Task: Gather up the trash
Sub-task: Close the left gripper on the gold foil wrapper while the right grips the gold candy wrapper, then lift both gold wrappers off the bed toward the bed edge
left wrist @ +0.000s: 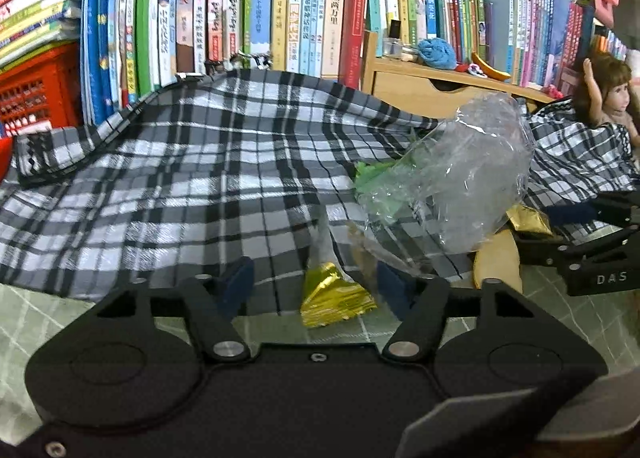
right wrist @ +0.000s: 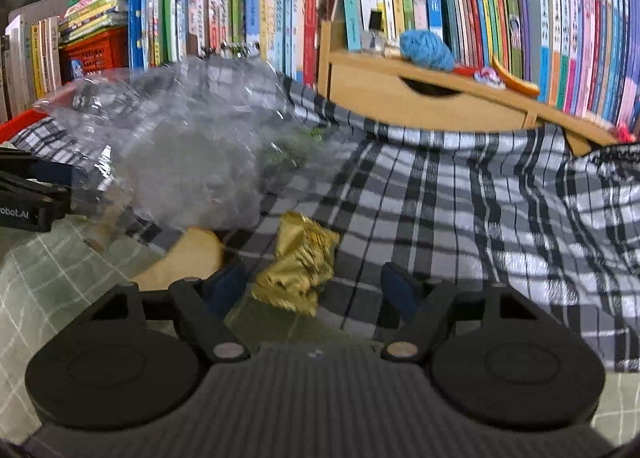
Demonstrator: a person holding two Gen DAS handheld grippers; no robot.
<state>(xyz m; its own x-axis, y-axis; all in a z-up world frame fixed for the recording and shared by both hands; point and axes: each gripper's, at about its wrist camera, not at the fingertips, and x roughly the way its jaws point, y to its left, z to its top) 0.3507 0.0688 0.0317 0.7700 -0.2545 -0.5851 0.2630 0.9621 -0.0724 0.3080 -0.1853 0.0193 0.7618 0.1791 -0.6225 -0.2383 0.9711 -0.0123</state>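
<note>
On right gripper "DAS", book "海底两万里"

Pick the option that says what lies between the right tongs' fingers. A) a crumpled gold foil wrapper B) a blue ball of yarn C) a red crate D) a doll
A: in the right wrist view a crumpled gold foil wrapper lies between the fingers of the right tongs, with a gap on each side, at the edge of the checked cloth.

black grippers, blue-padded jaws, silver screws
</note>
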